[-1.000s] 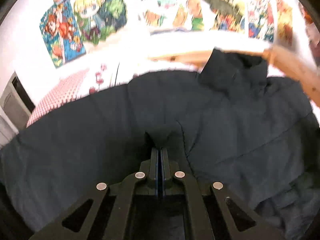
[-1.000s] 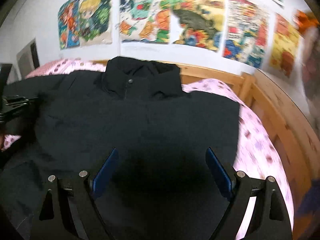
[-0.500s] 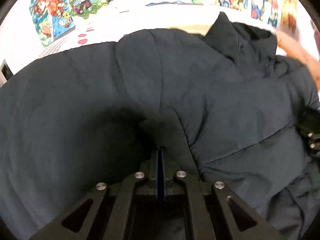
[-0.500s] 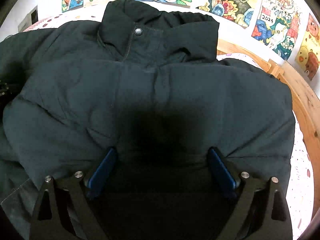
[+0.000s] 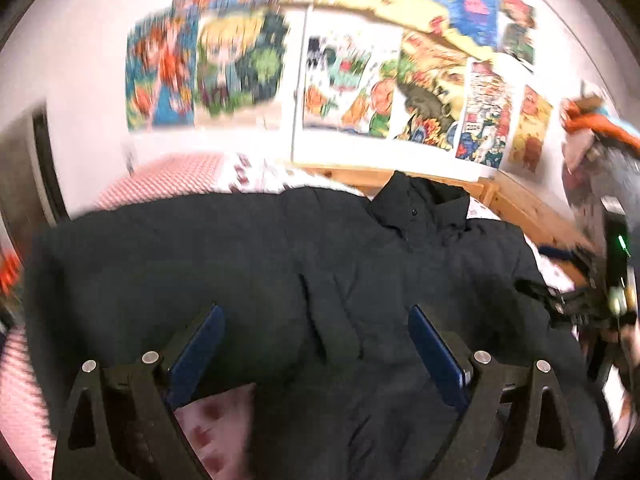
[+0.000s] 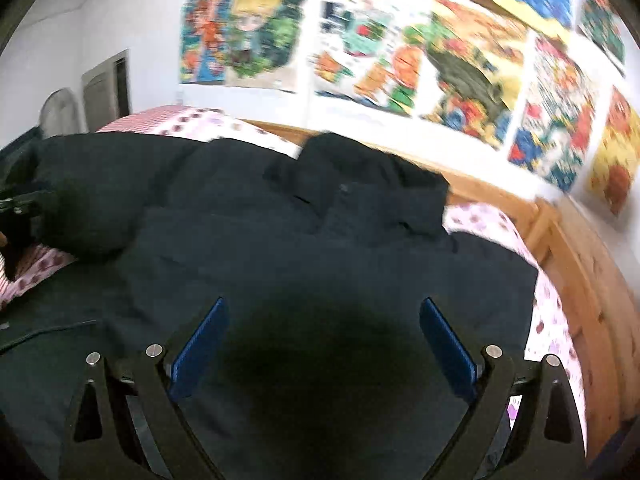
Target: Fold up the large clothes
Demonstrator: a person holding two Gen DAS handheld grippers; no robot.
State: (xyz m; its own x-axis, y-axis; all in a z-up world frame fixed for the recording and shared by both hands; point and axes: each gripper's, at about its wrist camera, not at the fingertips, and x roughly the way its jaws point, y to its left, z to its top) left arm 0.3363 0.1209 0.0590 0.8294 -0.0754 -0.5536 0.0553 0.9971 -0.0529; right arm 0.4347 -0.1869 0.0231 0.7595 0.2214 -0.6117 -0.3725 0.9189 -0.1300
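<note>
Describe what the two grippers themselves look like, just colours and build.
Both match. The left gripper and right gripper each have a black frame with triangular cut-outs, round silver bolt heads, and two flat fingers faced with blue pads. In the left view, the other unit's body shows a small green light.

We see a bed (image 6: pixel 552 320) with a pink spotted sheet (image 5: pixel 224 420) and a wooden frame (image 6: pixel 580 264). A dark padded jacket (image 6: pixel 320 248) lies spread directly on it, collar (image 5: pixel 420 212) toward the wall.
</note>
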